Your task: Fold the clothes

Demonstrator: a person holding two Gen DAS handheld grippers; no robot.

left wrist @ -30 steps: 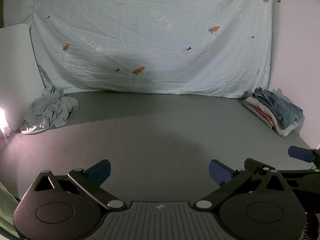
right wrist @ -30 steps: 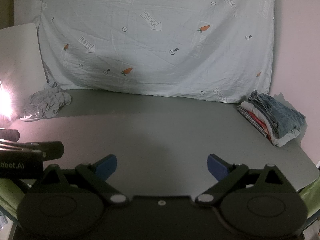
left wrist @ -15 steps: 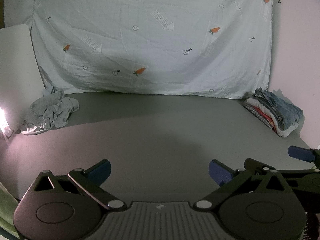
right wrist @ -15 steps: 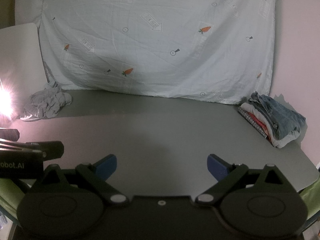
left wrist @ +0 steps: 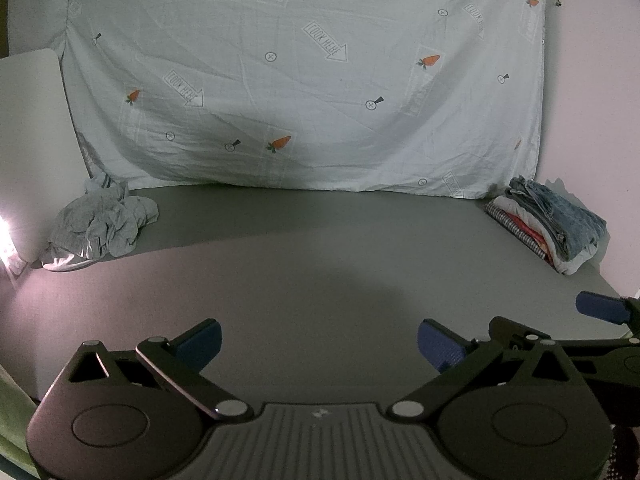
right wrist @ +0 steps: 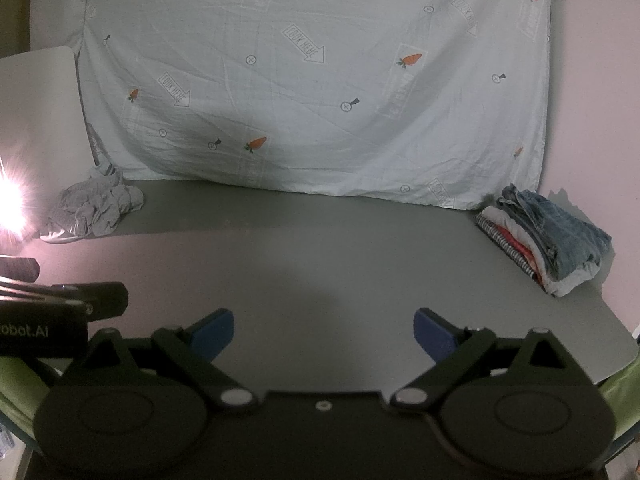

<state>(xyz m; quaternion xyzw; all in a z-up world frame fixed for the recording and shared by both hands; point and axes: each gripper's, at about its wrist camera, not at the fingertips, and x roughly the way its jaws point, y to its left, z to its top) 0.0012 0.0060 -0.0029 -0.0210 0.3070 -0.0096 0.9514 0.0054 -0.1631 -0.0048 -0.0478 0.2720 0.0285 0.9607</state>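
Observation:
A crumpled grey garment (left wrist: 102,224) lies at the far left of the grey table (left wrist: 320,256); it also shows in the right wrist view (right wrist: 94,210). A stack of folded clothes (left wrist: 550,220) with denim on top sits at the far right, also in the right wrist view (right wrist: 548,236). My left gripper (left wrist: 320,342) is open and empty above the table's near edge. My right gripper (right wrist: 324,330) is open and empty beside it, and one of its blue fingertips (left wrist: 598,307) shows in the left wrist view.
A pale sheet (left wrist: 304,76) printed with carrots and arrows hangs behind the table. A white panel (left wrist: 30,140) stands at the left, with a bright light glare (right wrist: 10,204) beside it. Green fabric (right wrist: 620,392) shows below the table's edge.
Both views have shifted very slightly; both grippers stay open and empty and the clothes have not moved.

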